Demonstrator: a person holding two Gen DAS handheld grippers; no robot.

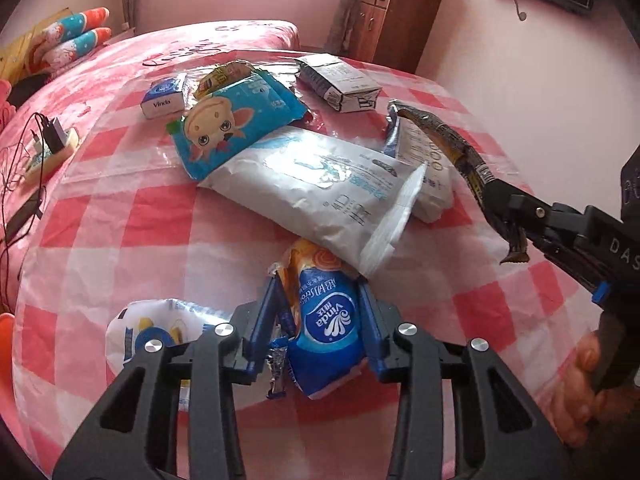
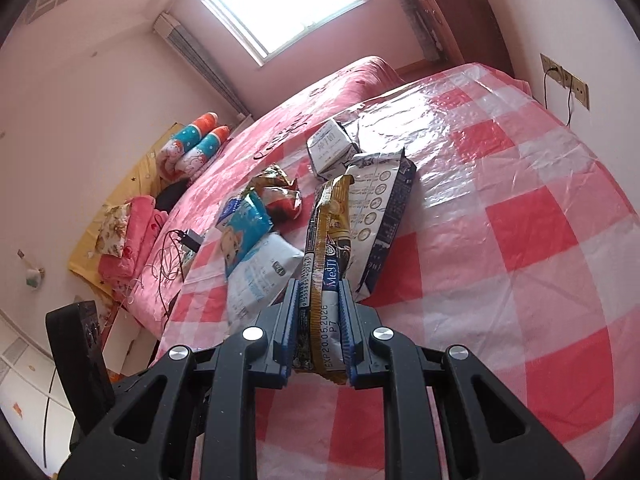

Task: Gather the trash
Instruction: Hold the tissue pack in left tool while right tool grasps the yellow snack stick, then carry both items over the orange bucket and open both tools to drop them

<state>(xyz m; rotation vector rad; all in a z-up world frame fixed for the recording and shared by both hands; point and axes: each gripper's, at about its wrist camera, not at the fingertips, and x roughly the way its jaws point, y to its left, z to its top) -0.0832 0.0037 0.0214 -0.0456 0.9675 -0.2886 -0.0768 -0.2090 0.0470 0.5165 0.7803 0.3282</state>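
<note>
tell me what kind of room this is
Most likely a bedroom at home. A bed with a pink cover stands behind the checked table, rolled pillows lie at its head, and a wooden cupboard with folded bedding on top stands by the wall.

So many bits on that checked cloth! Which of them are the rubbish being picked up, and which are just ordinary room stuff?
Rubbish:
- blue Vinda tissue pack, in the left gripper
- gold snack wrapper, in the right gripper
- white pouch
- cartoon-dog packet
- crushed carton

Room stuff:
- charger and cables
- wooden cabinet
- rolled pillows
</note>
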